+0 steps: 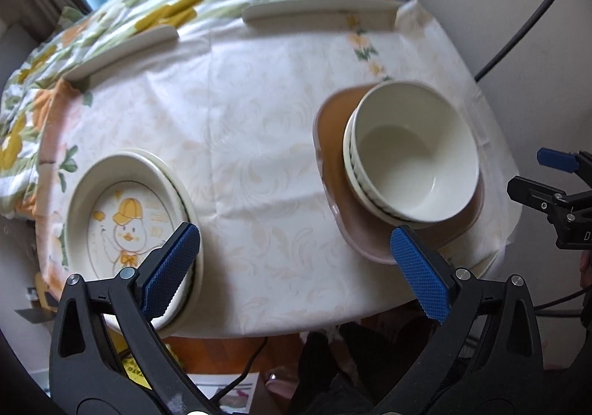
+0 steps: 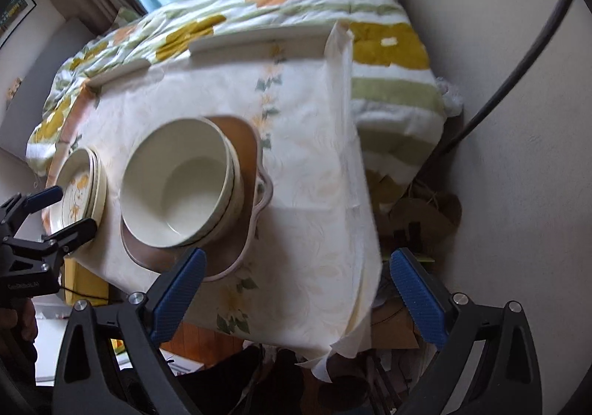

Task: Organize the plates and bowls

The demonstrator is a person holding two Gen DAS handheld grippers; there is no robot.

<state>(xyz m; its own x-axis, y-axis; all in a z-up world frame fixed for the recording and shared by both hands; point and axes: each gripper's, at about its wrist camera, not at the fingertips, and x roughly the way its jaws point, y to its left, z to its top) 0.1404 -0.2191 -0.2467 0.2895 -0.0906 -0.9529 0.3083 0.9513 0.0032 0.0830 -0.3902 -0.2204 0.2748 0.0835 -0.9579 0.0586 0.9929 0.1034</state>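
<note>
Nearest the lens, the left gripper (image 1: 296,272) holds its jaws wide apart with nothing between them, poised above the front edge of the counter (image 1: 259,141). Its left blue pad overlaps the near rim of the duck-print plates (image 1: 122,208), a short stack lying ahead and to the left of the jaws. The right gripper (image 2: 298,298) is likewise spread wide and empty, over the counter's front right corner. The stacked white bowls (image 2: 181,185) sit mouth-up on a brown plate (image 2: 236,256), ahead and to the left of its jaws and just beside the left pad. Both stacks are round, so no long axis governs a grasp. I judge each hand nearer its own stack: left for plates, right for bowls.
</note>
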